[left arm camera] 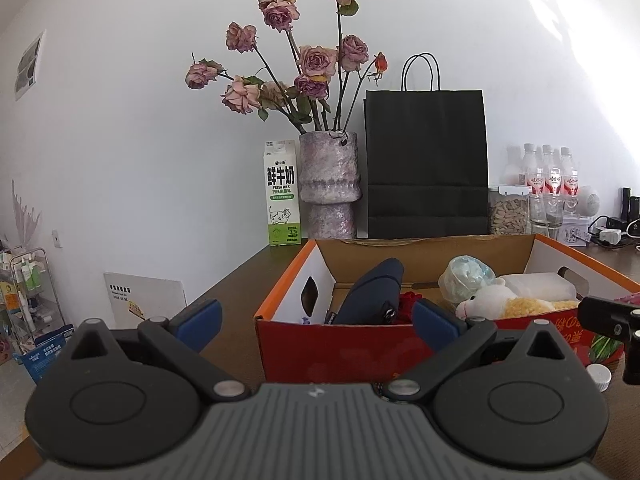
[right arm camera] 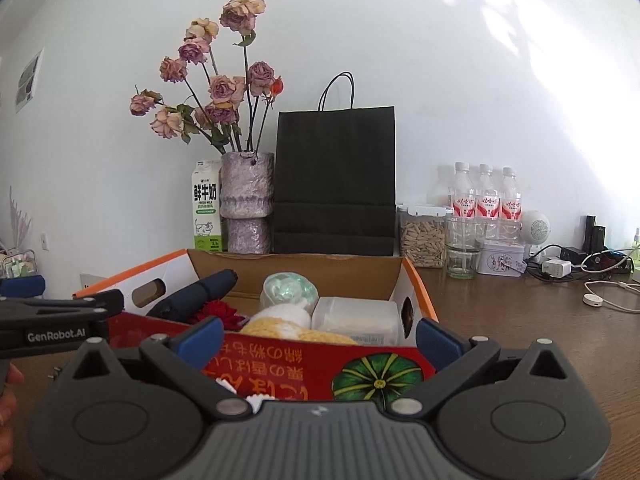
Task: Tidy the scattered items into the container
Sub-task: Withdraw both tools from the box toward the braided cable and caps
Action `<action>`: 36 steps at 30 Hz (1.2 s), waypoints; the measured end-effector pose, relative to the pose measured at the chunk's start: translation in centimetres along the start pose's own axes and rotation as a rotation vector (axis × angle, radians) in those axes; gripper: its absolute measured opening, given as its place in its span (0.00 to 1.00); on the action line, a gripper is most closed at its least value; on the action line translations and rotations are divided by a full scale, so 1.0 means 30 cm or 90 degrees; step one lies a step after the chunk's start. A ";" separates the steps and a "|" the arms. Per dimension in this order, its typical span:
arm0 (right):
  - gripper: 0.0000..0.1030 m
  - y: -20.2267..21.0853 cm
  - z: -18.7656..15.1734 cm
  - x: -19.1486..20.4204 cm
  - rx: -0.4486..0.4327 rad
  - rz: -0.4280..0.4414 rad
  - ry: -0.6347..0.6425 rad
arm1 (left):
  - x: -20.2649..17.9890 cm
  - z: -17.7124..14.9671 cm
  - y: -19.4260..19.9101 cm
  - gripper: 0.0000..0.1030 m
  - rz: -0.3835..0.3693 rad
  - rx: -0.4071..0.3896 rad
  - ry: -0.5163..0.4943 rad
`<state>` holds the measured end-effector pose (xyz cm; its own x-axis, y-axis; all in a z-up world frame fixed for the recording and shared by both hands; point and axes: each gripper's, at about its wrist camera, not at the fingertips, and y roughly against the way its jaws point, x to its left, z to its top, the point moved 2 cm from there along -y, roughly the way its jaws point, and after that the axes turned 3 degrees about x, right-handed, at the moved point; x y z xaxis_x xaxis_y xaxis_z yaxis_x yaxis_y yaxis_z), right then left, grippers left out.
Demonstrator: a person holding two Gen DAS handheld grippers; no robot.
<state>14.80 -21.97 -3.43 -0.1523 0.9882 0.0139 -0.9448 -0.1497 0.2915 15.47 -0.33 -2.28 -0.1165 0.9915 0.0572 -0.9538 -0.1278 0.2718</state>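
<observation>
The left gripper (left arm camera: 316, 316) hung with its blue-padded fingers (left arm camera: 200, 320) spread wide and nothing between them, in front of a red cardboard box (left arm camera: 360, 344) on the brown table (left arm camera: 240, 304). Inside lay a dark folded umbrella (left arm camera: 372, 292), a plush toy (left arm camera: 504, 300) and a plastic bag (left arm camera: 466, 276). A white cap (left arm camera: 599, 376) sat just beside the box. The right gripper (left arm camera: 616, 324) showed at the edge.

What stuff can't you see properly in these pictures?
- Bottom of the box: hidden in both views by its front wall.
- Red thing beside the folded umbrella: mostly covered, can't tell what.
- Plush toy: lower half behind the wall.
- White cap, left view: partly behind the gripper body.
- Small white pieces, right view: cut off by the right gripper.
</observation>
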 end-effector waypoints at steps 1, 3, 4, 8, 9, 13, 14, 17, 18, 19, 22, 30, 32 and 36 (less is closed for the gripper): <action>1.00 0.005 -0.003 0.002 0.002 0.000 0.002 | 0.006 -0.002 0.005 1.00 -0.005 0.001 0.004; 1.00 0.014 -0.009 0.007 0.007 0.000 0.005 | 0.014 -0.006 0.014 1.00 -0.014 0.007 0.008; 1.00 0.019 -0.011 0.007 0.008 0.000 0.005 | 0.015 -0.008 0.015 1.00 -0.021 0.015 0.008; 1.00 0.039 -0.017 0.001 0.011 -0.012 -0.002 | 0.017 -0.016 0.016 1.00 -0.037 0.044 0.003; 1.00 0.043 -0.018 -0.001 0.013 -0.017 -0.004 | 0.016 -0.018 0.020 1.00 -0.040 0.047 0.000; 1.00 0.056 -0.028 -0.009 0.032 -0.025 -0.007 | -0.004 -0.035 0.034 1.00 -0.052 0.083 -0.025; 1.00 0.059 -0.031 -0.010 0.039 -0.026 -0.007 | -0.011 -0.042 0.034 1.00 -0.055 0.099 -0.031; 1.00 0.056 -0.041 -0.011 0.072 -0.021 -0.002 | -0.018 -0.047 0.038 1.00 -0.048 0.104 -0.039; 1.00 0.050 -0.045 -0.013 0.086 -0.023 0.001 | -0.021 -0.049 0.034 1.00 -0.050 0.110 -0.042; 1.00 0.044 -0.051 -0.013 0.101 -0.027 0.003 | -0.024 -0.051 0.028 1.00 -0.053 0.119 -0.045; 1.00 0.031 -0.061 -0.028 0.126 -0.033 -0.005 | -0.031 -0.056 0.010 1.00 -0.063 0.143 -0.051; 1.00 0.019 -0.068 -0.037 0.145 -0.036 -0.017 | -0.042 -0.075 -0.027 1.00 -0.093 0.208 -0.052; 1.00 0.018 -0.066 -0.038 0.145 -0.037 -0.017 | -0.043 -0.077 -0.029 1.00 -0.095 0.210 -0.051; 1.00 0.014 -0.067 -0.041 0.151 -0.036 -0.019 | -0.050 -0.080 -0.028 1.00 -0.097 0.211 -0.058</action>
<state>14.00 -23.30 -5.23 -0.0883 0.9959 0.0185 -0.8561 -0.0854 0.5097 15.77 -1.66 -4.90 0.0597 0.9955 0.0729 -0.8149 0.0064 0.5796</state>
